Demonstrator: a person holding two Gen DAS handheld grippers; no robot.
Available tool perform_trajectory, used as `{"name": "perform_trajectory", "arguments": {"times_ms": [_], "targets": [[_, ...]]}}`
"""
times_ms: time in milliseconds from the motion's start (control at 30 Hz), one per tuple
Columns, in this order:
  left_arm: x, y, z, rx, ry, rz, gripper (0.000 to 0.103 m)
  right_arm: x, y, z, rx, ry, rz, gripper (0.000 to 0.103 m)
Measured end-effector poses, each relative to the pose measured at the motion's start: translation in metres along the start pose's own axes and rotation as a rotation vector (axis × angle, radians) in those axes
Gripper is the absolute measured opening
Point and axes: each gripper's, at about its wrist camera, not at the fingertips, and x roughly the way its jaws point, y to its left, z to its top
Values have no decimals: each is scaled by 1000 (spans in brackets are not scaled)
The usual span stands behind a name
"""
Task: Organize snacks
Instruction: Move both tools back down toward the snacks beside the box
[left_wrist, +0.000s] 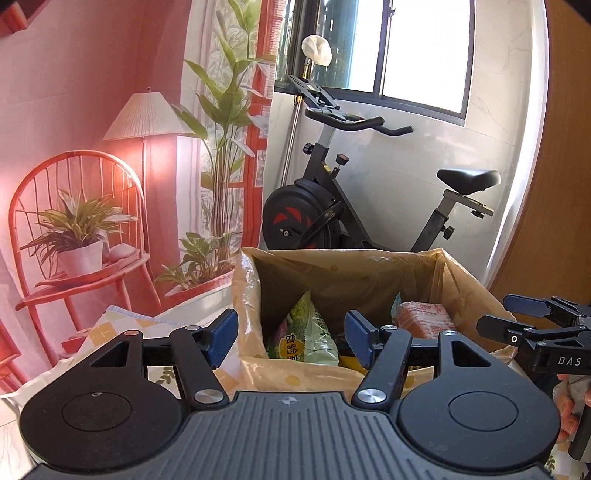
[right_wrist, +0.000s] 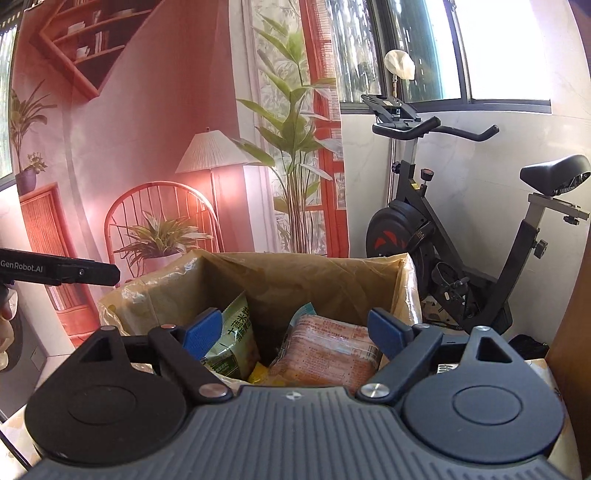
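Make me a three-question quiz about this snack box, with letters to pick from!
1. Where is the green snack bag?
A. inside the lined box
B. on the bike seat
C. on the floor

2. What colour are the pads on the fingers?
A. red
B. blue
C. yellow

3. What is the right gripper doing?
A. squeezing a bag
B. shut tight, empty
C. open, holding nothing

Answers: 1 A, it leans against the box's left wall. 2 B, both pads show blue. 3 C, the fingers stand apart above the snacks.

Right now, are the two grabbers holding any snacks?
Left gripper: open, holding nothing.
Right gripper: open, holding nothing.
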Motion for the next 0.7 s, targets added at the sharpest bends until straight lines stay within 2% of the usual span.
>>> {"name": "perform_trajectory", "arguments": {"times_ms": [300,400,567,700], "targets": [[-68,44,-28,-32,19,114,66,-39,9,-26,79,11,84,88],[-84,55,-45,-32,38,156,66,-51,14,-41,55,16,94,88],[-82,59,-81,-37,85,168,66,-57,21,-74,7,44,101,89],[-66,52,-112,-41,118,148,66,-45,22,-106,0,115,79,88]]}}
